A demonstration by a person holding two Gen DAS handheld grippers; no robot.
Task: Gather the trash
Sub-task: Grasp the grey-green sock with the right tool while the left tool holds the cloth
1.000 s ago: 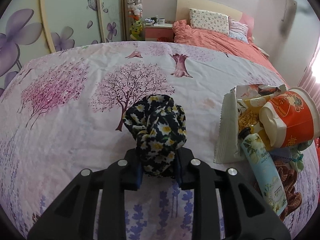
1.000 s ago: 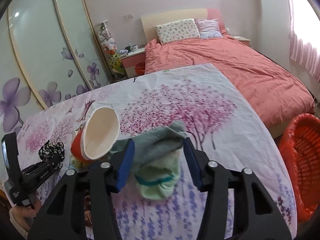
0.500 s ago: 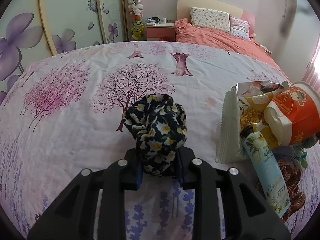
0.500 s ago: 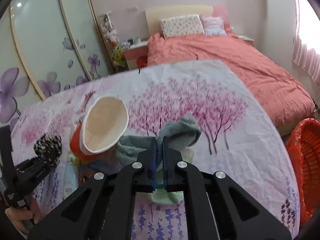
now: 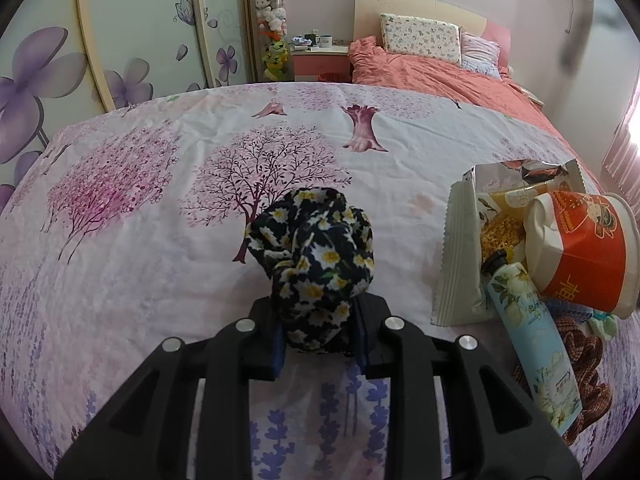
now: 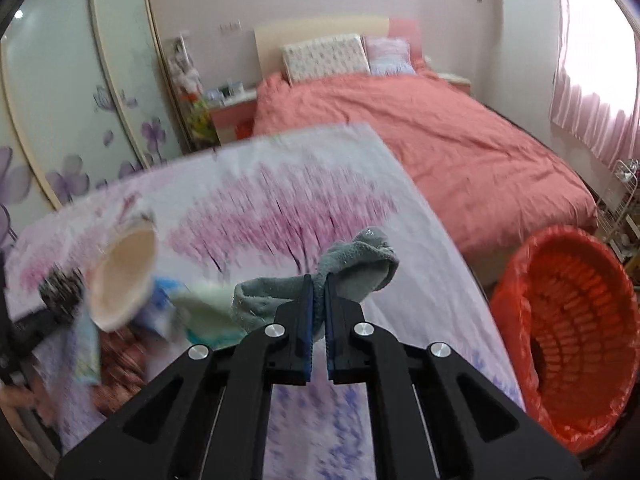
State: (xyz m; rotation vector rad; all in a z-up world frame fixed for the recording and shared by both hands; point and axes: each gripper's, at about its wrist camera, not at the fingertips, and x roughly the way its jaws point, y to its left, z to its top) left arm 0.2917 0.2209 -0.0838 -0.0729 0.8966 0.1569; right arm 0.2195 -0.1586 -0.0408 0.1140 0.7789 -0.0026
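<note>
My left gripper (image 5: 319,322) is shut on a bunched black cloth with daisy print (image 5: 316,252), held just above the flowered sheet (image 5: 132,216). To its right lies a pile: a red paper cup (image 5: 580,252) on its side, an open snack bag (image 5: 464,248), a pale blue tube (image 5: 532,340) and a brown knit piece (image 5: 580,364). In the right wrist view my right gripper (image 6: 317,316) is shut on a grey-green sock (image 6: 352,268), lifted off the sheet. The paper cup (image 6: 120,276) and a pale green cloth (image 6: 208,312) lie blurred to its left.
A red basket lined with a red bag (image 6: 576,324) stands on the floor at the right, past the sheet's edge. Behind is a bed with a coral cover (image 6: 420,140), a nightstand (image 5: 320,60) and sliding wardrobe doors (image 5: 120,28). A hand (image 6: 20,400) holds the left gripper at lower left.
My right gripper closed on the grey-green sock and carried it to the right, towards the red basket. The left gripper and its daisy cloth stayed where they were.
</note>
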